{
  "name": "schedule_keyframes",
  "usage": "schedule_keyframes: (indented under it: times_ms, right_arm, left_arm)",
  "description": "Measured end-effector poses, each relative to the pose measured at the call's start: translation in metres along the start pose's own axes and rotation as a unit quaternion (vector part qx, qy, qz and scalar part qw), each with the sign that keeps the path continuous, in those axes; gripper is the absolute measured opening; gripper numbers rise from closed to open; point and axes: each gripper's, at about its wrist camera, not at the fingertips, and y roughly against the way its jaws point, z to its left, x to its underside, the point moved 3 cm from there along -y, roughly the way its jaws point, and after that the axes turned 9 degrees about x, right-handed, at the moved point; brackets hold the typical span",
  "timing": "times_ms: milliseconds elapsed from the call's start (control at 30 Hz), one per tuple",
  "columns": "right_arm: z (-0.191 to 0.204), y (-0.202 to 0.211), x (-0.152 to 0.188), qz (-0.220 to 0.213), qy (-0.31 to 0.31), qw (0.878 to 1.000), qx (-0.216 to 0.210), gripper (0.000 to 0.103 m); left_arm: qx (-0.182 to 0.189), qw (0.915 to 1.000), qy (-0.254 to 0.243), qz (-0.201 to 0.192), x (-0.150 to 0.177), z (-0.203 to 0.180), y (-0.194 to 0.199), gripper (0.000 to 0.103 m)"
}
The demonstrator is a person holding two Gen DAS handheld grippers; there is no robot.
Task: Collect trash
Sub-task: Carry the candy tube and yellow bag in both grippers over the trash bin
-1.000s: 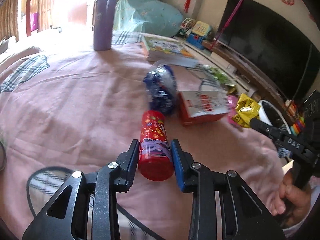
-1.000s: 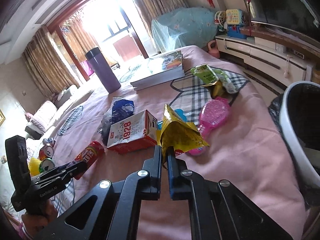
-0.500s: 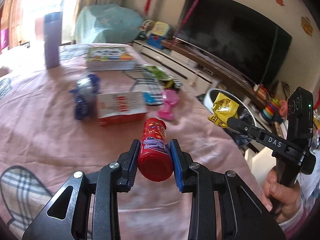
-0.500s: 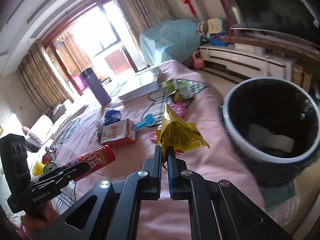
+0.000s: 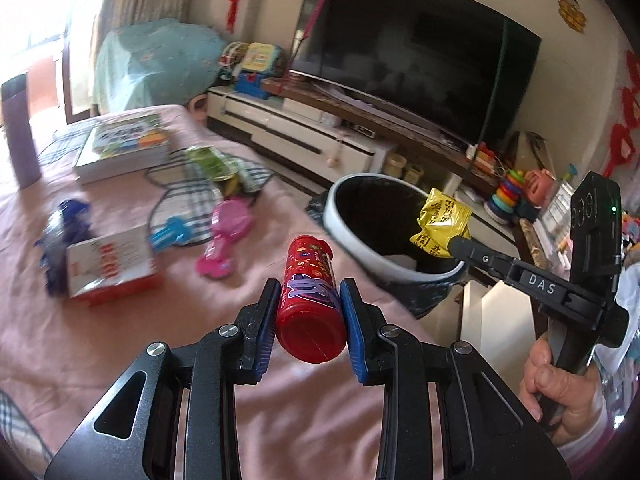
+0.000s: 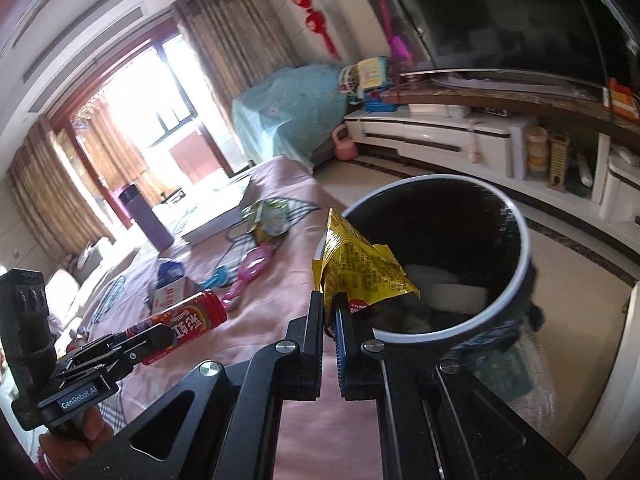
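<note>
My left gripper (image 5: 310, 290) is shut on a red candy tube (image 5: 310, 292) and holds it above the pink tablecloth, short of the bin. The tube also shows in the right wrist view (image 6: 182, 320). My right gripper (image 6: 329, 300) is shut on a yellow snack packet (image 6: 360, 272) and holds it over the near rim of the black trash bin with a white rim (image 6: 520, 236). The packet (image 5: 440, 220) and bin (image 5: 344, 236) also show in the left wrist view. White paper lies inside the bin.
On the pink-covered table (image 5: 100, 340) lie a red and white carton (image 5: 110, 264), a blue wrapper (image 5: 64, 220), a pink toy (image 5: 224, 236), a green packet (image 5: 208, 160), books (image 5: 124, 148) and a purple tumbler (image 5: 18, 128). A TV stand (image 6: 460, 136) runs behind the bin.
Both grippers have swung right from the table toward the bin. The yellow packet now hangs over the bin's rim, and the red tube has come closer to the bin.
</note>
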Motion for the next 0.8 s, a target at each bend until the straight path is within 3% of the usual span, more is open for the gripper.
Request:
schedule_keyframes:
  times_ms: [433,800]
  right_arm:
    - [-0.042,-0.009,-0.013,0.004,-0.014,1.000,0.026,0.005]
    - [-0.058,-0.030,-0.022,0.025,-0.012,0.999,0.029,0.005]
  left_arm:
    - [0.026,0.9989,-0.037,0.009,-0.032,-0.040,-0.048,0.029]
    - [0.031,0.9982,-0.039,0.033,-0.042,-0.050,-0.090,0.029]
